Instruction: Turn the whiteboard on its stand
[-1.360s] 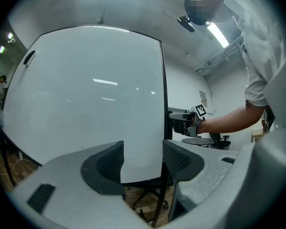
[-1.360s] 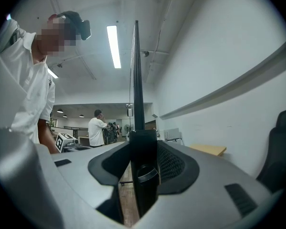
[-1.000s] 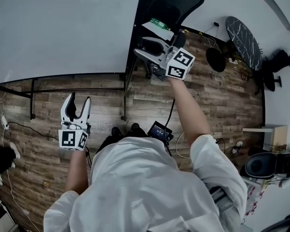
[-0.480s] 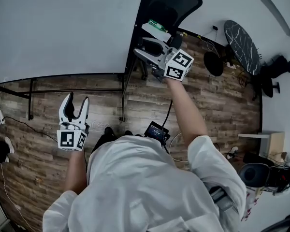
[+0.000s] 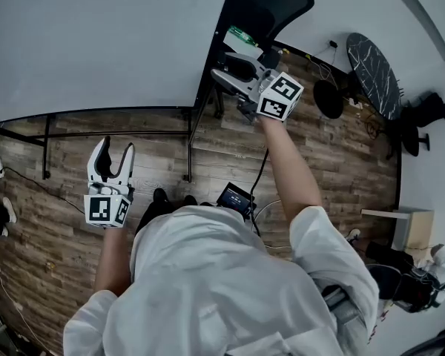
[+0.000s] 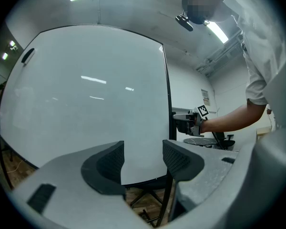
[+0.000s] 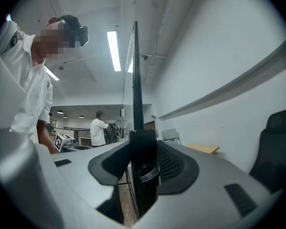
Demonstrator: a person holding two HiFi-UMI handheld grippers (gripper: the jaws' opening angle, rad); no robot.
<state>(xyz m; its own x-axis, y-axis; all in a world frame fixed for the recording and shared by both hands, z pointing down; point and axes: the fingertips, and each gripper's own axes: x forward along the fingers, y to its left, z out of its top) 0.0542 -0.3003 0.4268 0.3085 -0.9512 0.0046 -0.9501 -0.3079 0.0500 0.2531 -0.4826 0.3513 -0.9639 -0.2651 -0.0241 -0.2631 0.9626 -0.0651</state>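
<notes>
The whiteboard (image 5: 96,43) fills the upper left of the head view, its black side frame (image 5: 215,47) running down to the stand's post (image 5: 190,154). My right gripper (image 5: 224,73) is shut on that side frame. In the right gripper view the frame (image 7: 142,161) stands edge-on, pressed between both pads. My left gripper (image 5: 110,156) is open with nothing in it, held in front of the board's face. In the left gripper view the white surface (image 6: 86,94) lies beyond the parted jaws of the left gripper (image 6: 142,162), with the right gripper (image 6: 186,124) at the board's right edge.
The stand's black floor bars (image 5: 119,133) cross the wood floor below the board. A black office chair (image 5: 271,2) sits behind the board's edge, a dark round table (image 5: 374,65) to the right. Cables and a small device (image 5: 233,196) lie near my feet. Another person (image 7: 99,130) stands far off.
The board's framed edge and my right gripper on it have shifted a little to the right in the head view. The left gripper has drifted slightly left and down, still open.
</notes>
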